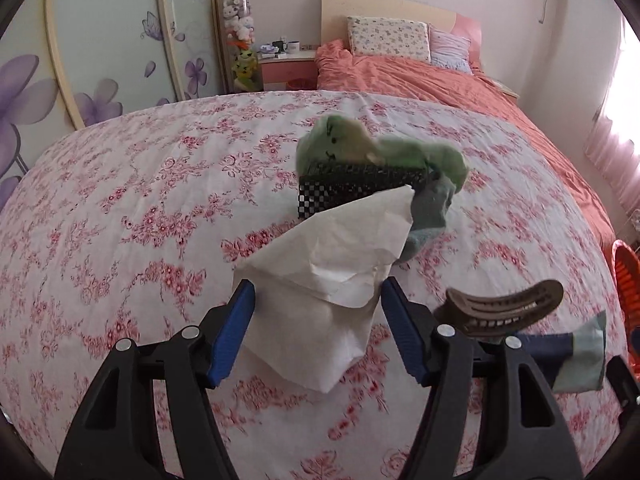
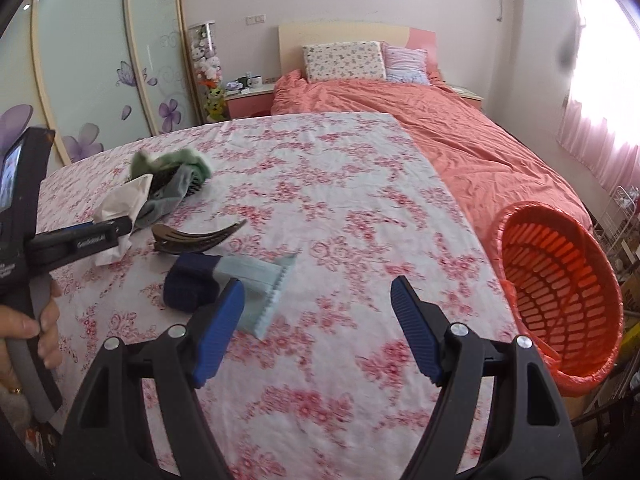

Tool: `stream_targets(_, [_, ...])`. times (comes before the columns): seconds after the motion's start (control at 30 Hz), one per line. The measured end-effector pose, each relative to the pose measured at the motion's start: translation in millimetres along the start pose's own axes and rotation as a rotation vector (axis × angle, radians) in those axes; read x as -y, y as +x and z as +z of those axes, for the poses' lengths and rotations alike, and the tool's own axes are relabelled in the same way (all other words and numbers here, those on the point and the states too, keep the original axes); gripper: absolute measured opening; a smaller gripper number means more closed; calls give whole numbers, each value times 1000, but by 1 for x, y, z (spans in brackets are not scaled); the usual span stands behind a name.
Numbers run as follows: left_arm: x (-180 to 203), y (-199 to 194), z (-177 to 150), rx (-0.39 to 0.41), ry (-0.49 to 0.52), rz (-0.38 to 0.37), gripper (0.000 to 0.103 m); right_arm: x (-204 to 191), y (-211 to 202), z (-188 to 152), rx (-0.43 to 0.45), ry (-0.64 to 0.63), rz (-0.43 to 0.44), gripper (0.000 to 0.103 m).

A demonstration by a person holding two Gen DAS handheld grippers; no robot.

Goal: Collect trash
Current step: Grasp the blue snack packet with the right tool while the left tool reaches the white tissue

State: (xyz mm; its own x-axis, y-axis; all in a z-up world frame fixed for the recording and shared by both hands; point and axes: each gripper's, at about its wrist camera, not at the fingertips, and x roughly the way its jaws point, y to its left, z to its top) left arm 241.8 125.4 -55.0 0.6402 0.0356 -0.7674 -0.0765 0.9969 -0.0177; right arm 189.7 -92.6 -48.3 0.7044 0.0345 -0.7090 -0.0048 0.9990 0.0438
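Observation:
A crumpled white tissue (image 1: 328, 276) lies on the floral sheet (image 1: 120, 200), and my left gripper (image 1: 318, 286) stands open around its near end, with the blue pads (image 1: 240, 312) beside the paper and not squeezing it. The right wrist view shows the same tissue (image 2: 120, 204) at the left gripper's tip (image 2: 116, 230). My right gripper (image 2: 318, 286) is open over bare sheet with nothing between its fingers. Just left of it lies a pale teal wrapper with a dark blue end (image 2: 240, 280). An orange slatted basket lined with a red bag (image 2: 560, 300) tilts at the bed's right edge.
A brown hair claw clip (image 2: 196, 236) lies between tissue and wrapper. Behind the tissue sit a black checked brush (image 1: 352, 192), a grey sock (image 1: 432, 204) and green cloth (image 1: 360, 144). A person's hand (image 2: 36, 320) holds the left gripper's handle. The orange duvet (image 2: 460, 140) covers the far bed.

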Motion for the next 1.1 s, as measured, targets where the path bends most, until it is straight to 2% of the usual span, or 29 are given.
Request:
stream_targets(0.13, [-5, -1, 1, 5, 5, -15, 65, -9, 21, 2, -40, -3, 21, 74])
stream_targets(0.17, [-5, -1, 1, 4, 7, -18, 65, -10, 27, 2, -55, 3, 34, 67])
stream_targets(0.2, [-5, -1, 1, 3, 7, -21, 65, -11, 31, 2, -65, 6, 43, 55])
stream_targets(0.3, [-6, -2, 0, 5, 6, -27, 66, -10, 38, 3, -69, 26, 66, 36])
stream_targets(0.43, [-7, 0, 1, 3, -1, -32, 66, -1, 36, 9, -50, 57, 70, 24])
stream_targets(0.57, [-8, 1, 2, 1, -6, -33, 66, 18, 41, 19, -43, 116, 27, 21])
stream_targets(0.63, [-8, 1, 2, 1, -10, -35, 66, 28, 44, 26, -40, 145, 3, 21])
stream_targets(0.73, [-9, 0, 2, 1, -16, -40, 66, 40, 46, 36, -20, 162, -52, 28])
stream_targets(0.77, [-10, -1, 2, 2, -15, -39, 66, 42, 47, 39, -17, 164, -60, 37])
stream_targets(0.8, [-10, -2, 2, 4, -14, -40, 66, 44, 45, 39, -11, 169, -60, 51])
stream_targets(0.87, [-11, -4, 1, 6, -9, -43, 66, 45, 41, 37, 7, 163, -55, 59])
stream_targets(1.1, [-16, -6, 1, 12, -16, -40, 66, 37, 42, 35, -6, 134, -46, 63])
